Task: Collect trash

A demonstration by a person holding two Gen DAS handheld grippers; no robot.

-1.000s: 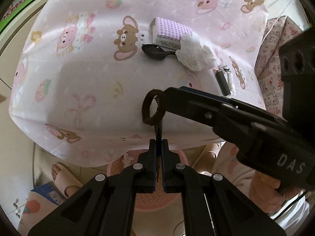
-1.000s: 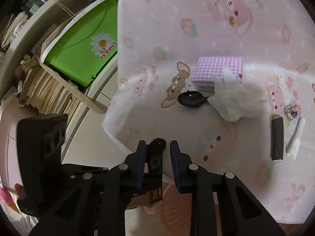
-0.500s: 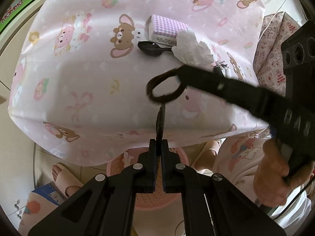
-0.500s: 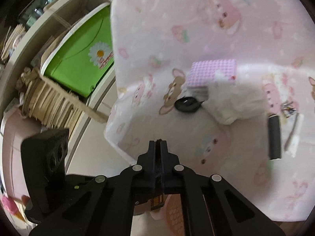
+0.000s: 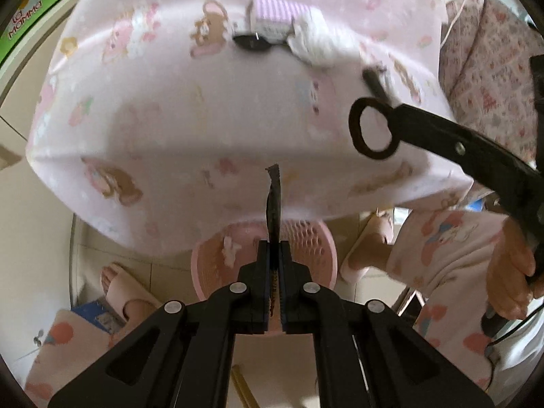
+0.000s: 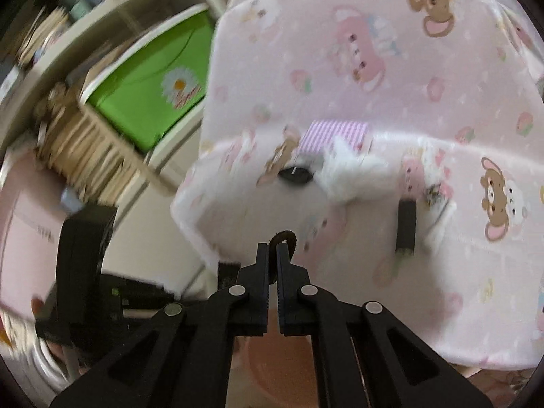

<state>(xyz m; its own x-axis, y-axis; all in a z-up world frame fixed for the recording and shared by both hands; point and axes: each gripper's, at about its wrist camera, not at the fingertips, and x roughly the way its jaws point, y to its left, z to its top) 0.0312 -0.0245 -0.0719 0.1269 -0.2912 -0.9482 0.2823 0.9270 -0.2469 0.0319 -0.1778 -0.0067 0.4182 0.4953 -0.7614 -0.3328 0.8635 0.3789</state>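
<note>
My left gripper [image 5: 273,248] is shut on a thin dark brown strip [image 5: 273,200] that sticks up from its jaws, above a pink basket [image 5: 316,238] on the floor. Up to the right, my right gripper [image 5: 397,115] is shut on a dark brown loop [image 5: 357,129], apart from the strip. In the right wrist view the loop [image 6: 284,236] pokes out of the shut right gripper [image 6: 272,250]. On the pink bear-print tablecloth [image 5: 170,102] lie a crumpled white tissue [image 5: 316,37], a black spoon [image 5: 251,42], a purple checked box [image 5: 275,17] and a dark tube [image 6: 406,227].
The basket stands under the table's near edge, between a person's slippered feet [image 5: 125,292]. A hand [image 5: 510,272] holds the right tool. A patterned cushion [image 5: 493,51] is at the right. A green box [image 6: 153,81] sits on a shelf left of the table.
The right gripper shut on the loop and carried it up and to the right, away from the strip. My left gripper drifted toward the table's edge, so more of the basket shows.
</note>
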